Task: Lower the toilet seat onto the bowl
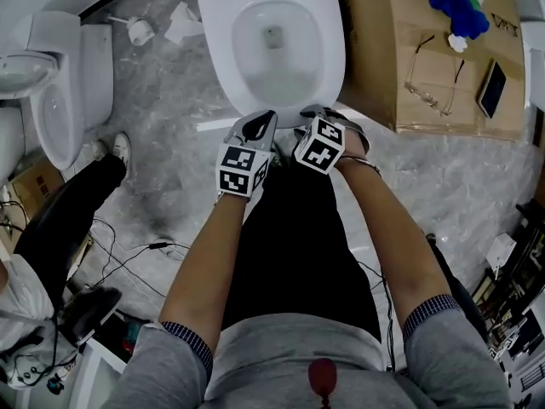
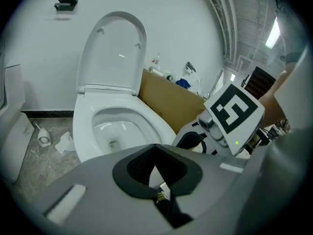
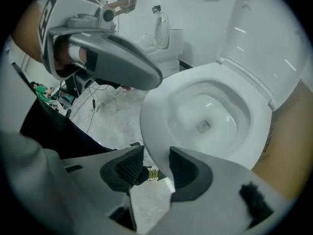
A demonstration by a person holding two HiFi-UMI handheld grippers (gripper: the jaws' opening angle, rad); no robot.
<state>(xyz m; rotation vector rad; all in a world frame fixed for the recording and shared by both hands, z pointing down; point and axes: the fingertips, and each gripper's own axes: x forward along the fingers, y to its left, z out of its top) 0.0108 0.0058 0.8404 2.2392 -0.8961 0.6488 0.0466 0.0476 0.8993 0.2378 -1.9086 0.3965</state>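
Observation:
The white toilet bowl [image 1: 223, 54] stands straight ahead of me on the grey floor. Its white cover [image 2: 115, 53] is upright against the wall; I cannot tell a seat ring apart from the bowl's wide rim [image 3: 154, 116]. Both grippers hang side by side at the bowl's front edge. The left gripper [image 1: 266, 116] is shut with nothing in it, its pads [image 2: 132, 168] meeting just short of the rim. The right gripper [image 1: 313, 109] is open, and the front rim shows in the gap between its fingers [image 3: 188, 173].
A second toilet [image 1: 51, 100] stands at the left, with a paper roll [image 1: 140, 31] on the floor between. A cardboard box [image 1: 375, 58] right of the bowl carries glasses [image 1: 430, 79] and a phone [image 1: 492, 88]. Another person's leg [image 1: 68, 220] and cables [image 1: 128, 254] lie at the lower left.

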